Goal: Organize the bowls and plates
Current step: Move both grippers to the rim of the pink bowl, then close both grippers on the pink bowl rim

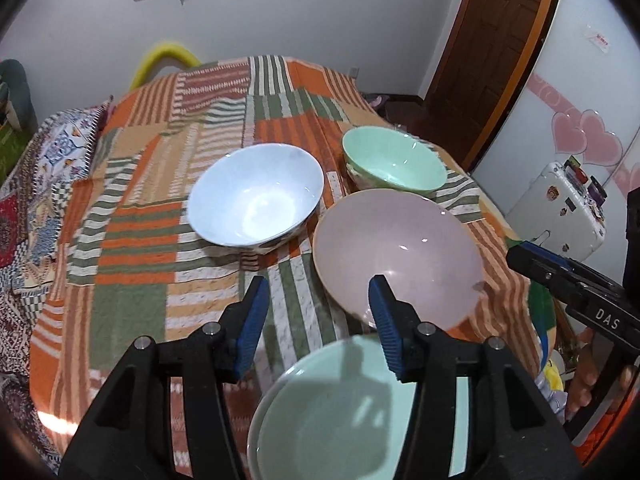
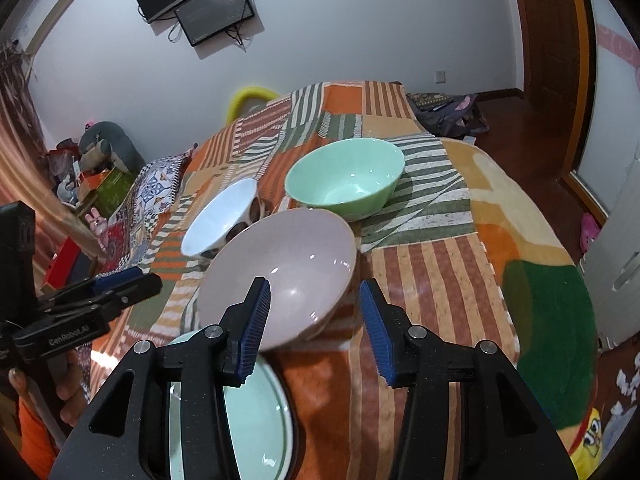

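Both the left gripper [image 1: 318, 312] and right gripper [image 2: 314, 314] hang parted and empty above the pale green glazed plate [image 1: 340, 412]. Next comes a bowl, likely the pink ceramic bowl [image 2: 280, 272]: a rim grasp, then nesting it.

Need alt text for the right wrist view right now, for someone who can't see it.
The open right gripper hangs over a striped bedspread, nothing between its blue pads. Ahead sit a pink bowl, a white bowl and a green bowl; a pale green plate lies below the gripper, with the left gripper at far left.
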Demonstrator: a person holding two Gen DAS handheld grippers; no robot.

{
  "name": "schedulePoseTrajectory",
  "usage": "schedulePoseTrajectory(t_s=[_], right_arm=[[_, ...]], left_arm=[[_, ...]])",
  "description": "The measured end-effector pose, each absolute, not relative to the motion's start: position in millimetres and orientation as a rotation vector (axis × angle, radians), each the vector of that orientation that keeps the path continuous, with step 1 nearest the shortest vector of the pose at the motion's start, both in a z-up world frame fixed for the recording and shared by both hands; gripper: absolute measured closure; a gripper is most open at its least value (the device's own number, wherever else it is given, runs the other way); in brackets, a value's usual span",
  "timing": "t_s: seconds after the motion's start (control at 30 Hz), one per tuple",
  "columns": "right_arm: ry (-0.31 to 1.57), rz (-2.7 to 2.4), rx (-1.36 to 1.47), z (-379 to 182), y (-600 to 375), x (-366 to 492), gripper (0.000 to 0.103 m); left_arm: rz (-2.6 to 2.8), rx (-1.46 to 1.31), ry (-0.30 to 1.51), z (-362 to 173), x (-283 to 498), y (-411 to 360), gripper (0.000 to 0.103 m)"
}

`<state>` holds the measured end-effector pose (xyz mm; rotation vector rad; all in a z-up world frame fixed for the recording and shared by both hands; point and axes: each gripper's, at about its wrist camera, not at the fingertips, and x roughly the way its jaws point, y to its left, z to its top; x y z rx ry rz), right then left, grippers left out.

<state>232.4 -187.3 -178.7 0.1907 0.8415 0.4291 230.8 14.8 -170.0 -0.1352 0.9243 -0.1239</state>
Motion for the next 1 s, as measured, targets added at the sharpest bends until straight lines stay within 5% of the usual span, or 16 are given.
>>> schedulePoseTrajectory(t_s=[0.43, 0.73, 1.0], right_arm=[[0.934, 0.415, 0.233, -213.7, -190.4, 263.3, 0.06], [0.971, 0.429, 0.257, -224.2, -191.2, 269.1, 0.062], [0.992, 0.469, 0.244, -221.5, -181.5, 263.4, 0.074]], left_arm=[[-0.142, -0.187, 1.011, -217.4, 278.0, 15.5, 0.052], [-0.183, -0.18, 1.035, -231.9, 291.6, 6.9, 0.079], [-0.189, -0.138, 1.031, -229.2, 285.1, -1.3, 0.079]])
